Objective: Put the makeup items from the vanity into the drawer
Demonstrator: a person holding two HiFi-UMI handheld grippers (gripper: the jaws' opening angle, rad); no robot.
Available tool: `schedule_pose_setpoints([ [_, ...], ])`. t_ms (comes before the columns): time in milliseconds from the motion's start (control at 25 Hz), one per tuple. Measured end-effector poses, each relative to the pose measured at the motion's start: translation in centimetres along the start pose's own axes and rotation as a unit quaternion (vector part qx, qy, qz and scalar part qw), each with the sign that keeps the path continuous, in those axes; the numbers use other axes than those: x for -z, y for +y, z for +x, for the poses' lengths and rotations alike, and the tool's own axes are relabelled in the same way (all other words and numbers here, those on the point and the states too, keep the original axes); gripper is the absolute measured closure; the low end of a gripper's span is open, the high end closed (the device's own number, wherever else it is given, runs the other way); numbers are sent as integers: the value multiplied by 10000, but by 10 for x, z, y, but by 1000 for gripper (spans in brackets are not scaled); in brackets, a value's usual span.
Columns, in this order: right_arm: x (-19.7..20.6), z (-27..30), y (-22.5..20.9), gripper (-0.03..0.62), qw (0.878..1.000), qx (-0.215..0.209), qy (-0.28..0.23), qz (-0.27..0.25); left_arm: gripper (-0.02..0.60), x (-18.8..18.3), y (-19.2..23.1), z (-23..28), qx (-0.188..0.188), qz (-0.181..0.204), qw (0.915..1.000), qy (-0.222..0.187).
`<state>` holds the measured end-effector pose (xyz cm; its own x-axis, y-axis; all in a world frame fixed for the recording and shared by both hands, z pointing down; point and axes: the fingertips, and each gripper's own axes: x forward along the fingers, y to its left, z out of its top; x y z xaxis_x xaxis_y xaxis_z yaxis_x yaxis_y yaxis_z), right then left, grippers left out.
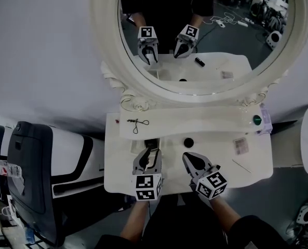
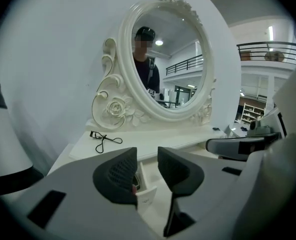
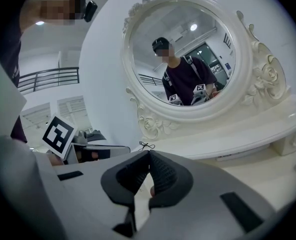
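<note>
My left gripper (image 2: pixel 147 159) hangs over the small white open drawer (image 2: pixel 145 197), its ribbed black jaws released with nothing between them. Something dark lies inside, too blurred to name. My right gripper (image 3: pixel 148 158) is clenched empty. A wiry black eyelash curler (image 1: pixel 138 123) and a round black pot (image 1: pixel 188 142) lie on the glossy white bench (image 1: pixel 213 134).

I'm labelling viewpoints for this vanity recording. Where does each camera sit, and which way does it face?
Head view: on the person's head, facing steeply down at the vanity and mirror; forearms, left gripper and right gripper show.
Left gripper view: on that gripper, facing the mirror past its parted jaws.
Right gripper view: likewise, jaws together; left gripper at left.
Shared: both gripper views show the eyelash curler.
</note>
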<state>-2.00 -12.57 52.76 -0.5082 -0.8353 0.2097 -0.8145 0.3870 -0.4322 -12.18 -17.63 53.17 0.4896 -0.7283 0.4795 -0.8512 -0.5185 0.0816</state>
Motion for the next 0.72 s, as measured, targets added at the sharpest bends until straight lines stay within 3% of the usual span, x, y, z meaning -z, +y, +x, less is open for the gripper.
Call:
schedule_pose_setpoints([
  [120, -8, -12, 0, 569, 10000, 41, -64, -63, 503, -9, -19, -11, 111, 106, 9996, -242],
  [280, -14, -23, -2, 569, 9997, 104, -92, -176, 557, -11, -34, -17, 151, 121, 9987, -463],
  [720, -1, -23, -15, 568, 9966, 127, 524, -625, 566, 0, -60, -10, 319, 174, 9982, -474],
])
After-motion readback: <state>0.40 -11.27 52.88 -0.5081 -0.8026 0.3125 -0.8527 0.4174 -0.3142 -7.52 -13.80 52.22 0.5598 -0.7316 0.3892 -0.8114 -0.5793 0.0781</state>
